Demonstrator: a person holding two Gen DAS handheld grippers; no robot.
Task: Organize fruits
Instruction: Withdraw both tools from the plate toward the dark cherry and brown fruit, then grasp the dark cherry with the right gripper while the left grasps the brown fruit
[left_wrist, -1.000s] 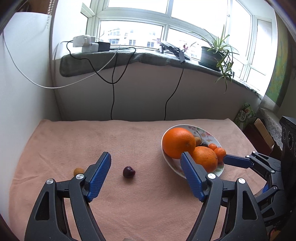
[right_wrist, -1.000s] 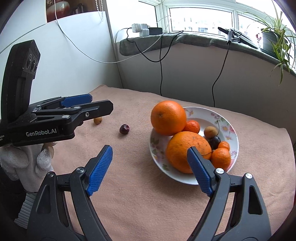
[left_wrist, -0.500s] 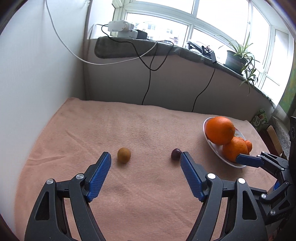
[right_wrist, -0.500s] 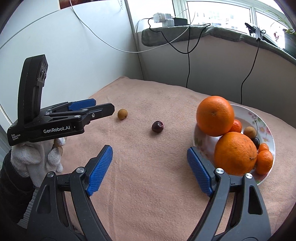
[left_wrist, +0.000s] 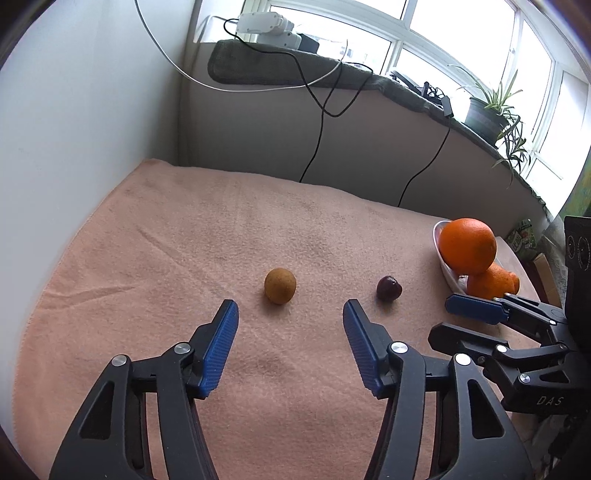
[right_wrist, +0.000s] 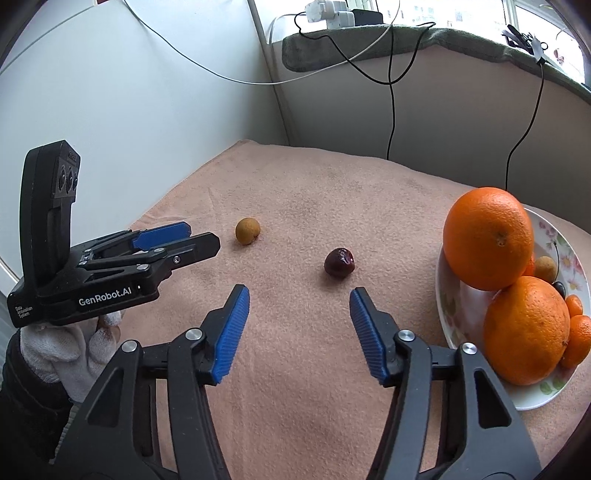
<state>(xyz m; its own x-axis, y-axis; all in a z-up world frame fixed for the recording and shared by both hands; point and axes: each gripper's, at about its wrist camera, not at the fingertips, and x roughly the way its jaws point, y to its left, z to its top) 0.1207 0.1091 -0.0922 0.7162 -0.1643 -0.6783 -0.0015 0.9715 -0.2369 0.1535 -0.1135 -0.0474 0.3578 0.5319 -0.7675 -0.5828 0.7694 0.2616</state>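
— How many fruits are out, counting from the left?

— Two loose ones on the peach towel (left_wrist: 155, 258): one small tan round fruit (left_wrist: 280, 285), then one dark cherry (left_wrist: 388, 288) between it and the plate (right_wrist: 448, 325). On the plate I count two big oranges (right_wrist: 488, 238), three small tangerines (right_wrist: 578, 341), another tan fruit and a dark one with a stem.

— And your grippers?

— My left gripper (left_wrist: 290, 314) hangs just short of the tan fruit, jaws closing with nothing between them. My right gripper (right_wrist: 299, 301) is near the cherry, left of the plate, jaws also closing on nothing.

— The room?

— White wall left of the towel, a grey-covered windowsill (left_wrist: 295, 74) behind with a white power strip (left_wrist: 264, 24), black and white cables hanging down, one potted plant (left_wrist: 487, 110) far right.
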